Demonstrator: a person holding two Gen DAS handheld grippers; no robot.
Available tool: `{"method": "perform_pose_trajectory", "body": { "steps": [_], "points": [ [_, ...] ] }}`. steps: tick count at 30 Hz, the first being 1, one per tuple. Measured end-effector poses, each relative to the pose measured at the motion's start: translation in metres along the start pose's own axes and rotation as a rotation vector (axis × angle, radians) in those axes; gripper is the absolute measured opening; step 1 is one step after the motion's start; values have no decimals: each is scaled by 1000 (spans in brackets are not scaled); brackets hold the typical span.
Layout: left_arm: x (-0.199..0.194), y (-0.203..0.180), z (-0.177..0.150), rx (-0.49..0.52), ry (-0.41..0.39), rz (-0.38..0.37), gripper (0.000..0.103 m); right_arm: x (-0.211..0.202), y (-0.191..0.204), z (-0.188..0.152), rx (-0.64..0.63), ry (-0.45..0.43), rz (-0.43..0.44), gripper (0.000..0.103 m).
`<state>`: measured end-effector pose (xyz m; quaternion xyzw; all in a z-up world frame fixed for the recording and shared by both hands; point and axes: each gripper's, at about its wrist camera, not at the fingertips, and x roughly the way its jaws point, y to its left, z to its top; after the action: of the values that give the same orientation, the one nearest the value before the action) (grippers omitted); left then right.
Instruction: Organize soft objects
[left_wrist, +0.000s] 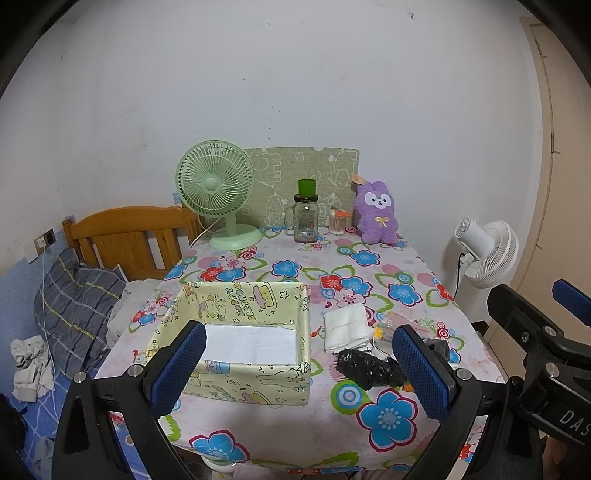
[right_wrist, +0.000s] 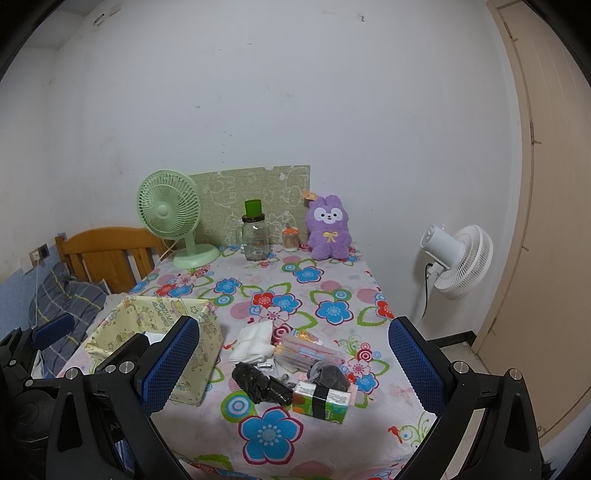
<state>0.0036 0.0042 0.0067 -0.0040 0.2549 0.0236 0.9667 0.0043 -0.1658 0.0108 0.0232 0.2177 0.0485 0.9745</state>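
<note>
Both jaws apart, empty, low in frame | left gripper (left_wrist: 299, 365) over fabric box (left_wrist: 236, 384) | right gripper (right_wrist: 306, 363) facing pile mid-worktop: white cloth (right_wrist: 255, 343), black bag (right_wrist: 260, 382) | step: approach, nothing boxed | next: clamp cloth, carry left to box
</note>
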Motion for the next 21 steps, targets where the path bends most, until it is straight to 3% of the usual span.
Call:
{"method": "perform_pose_trajectory", "body": {
  "steps": [21],
  "points": [
    [5,-3,1,0,10,-1,102,6,0,0,-3,8,6,103]
  ]
}}
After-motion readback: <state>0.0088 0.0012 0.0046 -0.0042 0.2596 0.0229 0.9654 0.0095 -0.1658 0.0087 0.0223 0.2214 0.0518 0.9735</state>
